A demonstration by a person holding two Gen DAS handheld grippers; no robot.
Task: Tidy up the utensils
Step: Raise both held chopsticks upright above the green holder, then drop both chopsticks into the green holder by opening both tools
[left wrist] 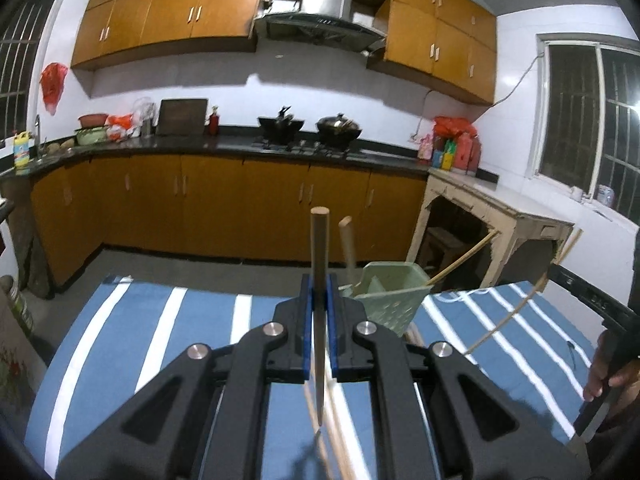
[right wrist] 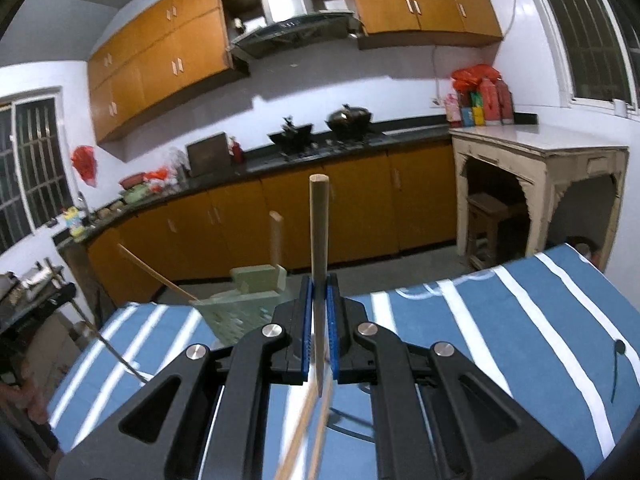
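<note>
My left gripper [left wrist: 319,300] is shut on a chopstick [left wrist: 319,248] with a wooden top and a metal lower part, held upright above the blue striped tablecloth [left wrist: 192,320]. My right gripper [right wrist: 319,300] is shut on a like chopstick [right wrist: 318,220], also upright. A pale green perforated utensil holder [left wrist: 390,292] stands just right of the left gripper, with a wooden stick [left wrist: 347,240] in it and a thin bamboo stick [left wrist: 460,258] leaning out. In the right wrist view the holder [right wrist: 244,300] is left of the gripper. Loose chopsticks [right wrist: 304,432] lie on the cloth under the jaws.
The table with the striped cloth [right wrist: 500,320] fills the foreground. Beyond it are orange floor cabinets [left wrist: 224,208], a dark counter with woks [left wrist: 338,126] and a pale side table [left wrist: 496,208]. A hand [left wrist: 604,368] holds the other gripper at the right edge.
</note>
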